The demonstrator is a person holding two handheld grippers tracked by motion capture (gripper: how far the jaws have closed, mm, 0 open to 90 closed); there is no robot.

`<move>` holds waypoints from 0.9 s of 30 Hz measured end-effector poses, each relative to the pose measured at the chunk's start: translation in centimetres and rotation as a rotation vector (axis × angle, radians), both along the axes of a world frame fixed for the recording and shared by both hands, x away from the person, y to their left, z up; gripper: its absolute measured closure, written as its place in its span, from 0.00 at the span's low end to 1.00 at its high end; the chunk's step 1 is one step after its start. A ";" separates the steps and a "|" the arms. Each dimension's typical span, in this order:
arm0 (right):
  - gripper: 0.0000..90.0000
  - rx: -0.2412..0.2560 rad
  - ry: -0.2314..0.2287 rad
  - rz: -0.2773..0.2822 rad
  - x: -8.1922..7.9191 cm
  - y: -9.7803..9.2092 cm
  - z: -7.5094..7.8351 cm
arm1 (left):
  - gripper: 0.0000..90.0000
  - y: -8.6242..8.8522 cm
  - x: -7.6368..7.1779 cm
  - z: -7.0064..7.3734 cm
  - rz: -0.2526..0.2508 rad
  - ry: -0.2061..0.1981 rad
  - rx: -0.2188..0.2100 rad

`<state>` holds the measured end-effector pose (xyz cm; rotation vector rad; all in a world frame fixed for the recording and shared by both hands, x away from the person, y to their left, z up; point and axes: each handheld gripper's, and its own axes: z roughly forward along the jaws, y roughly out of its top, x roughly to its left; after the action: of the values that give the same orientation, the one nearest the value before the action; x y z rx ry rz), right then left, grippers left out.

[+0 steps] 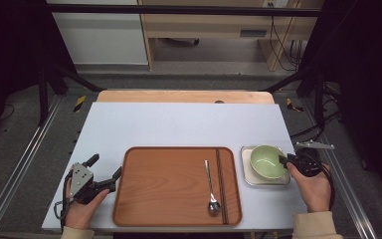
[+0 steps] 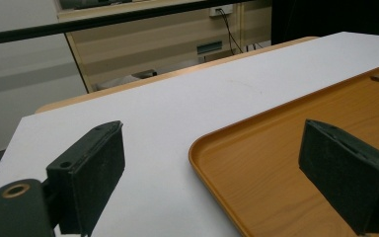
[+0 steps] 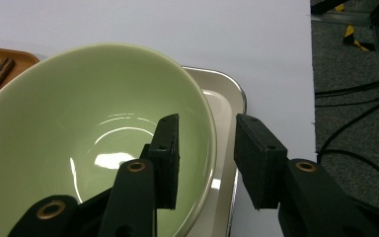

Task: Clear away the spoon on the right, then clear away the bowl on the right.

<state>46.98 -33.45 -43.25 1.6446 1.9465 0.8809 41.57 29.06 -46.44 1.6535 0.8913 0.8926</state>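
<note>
Bowl: a pale green bowl (image 1: 267, 162) is seen mouth up, slightly tilted, in a small metal-rimmed tray (image 1: 247, 175) near the right edge of the surface (image 1: 179, 124); being round, no long axis can be given.
Right gripper: the right gripper (image 3: 207, 158) is set across the bowl's right rim, one jaw inside the bowl, the other outside over the small tray; a narrow gap is kept, and whether the rim is pinched cannot be told.
Right hand: the right hand (image 1: 314, 186) is held at the near right corner, pointing the gripper leftward at the bowl.
Left gripper: the left gripper (image 1: 102, 172) is held wide apart, with nothing between its jaws, straddling the left edge of the wooden tray (image 1: 169, 184).
Wooden tray: a spoon (image 1: 211, 189) and chopsticks (image 1: 222, 184) are laid on it, long axes running from near edge to far edge.
Writing: none can be read.
</note>
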 end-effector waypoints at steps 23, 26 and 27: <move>0.84 0.014 0.090 0.010 0.8 0.5 -1.1 | 0.11 -0.2 0.0 0.0 -0.007 0.001 -0.001; 0.87 0.009 0.093 0.004 0.9 0.4 -1.2 | 0.11 -0.2 0.0 -0.1 -0.007 0.001 0.002; 0.88 0.010 0.094 0.003 0.9 0.4 -1.2 | 0.12 -0.2 0.0 -0.1 -0.007 0.002 0.003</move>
<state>47.92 -33.03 -44.43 1.7183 2.0102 0.8296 41.55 28.82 -46.50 1.6594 0.8847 0.8882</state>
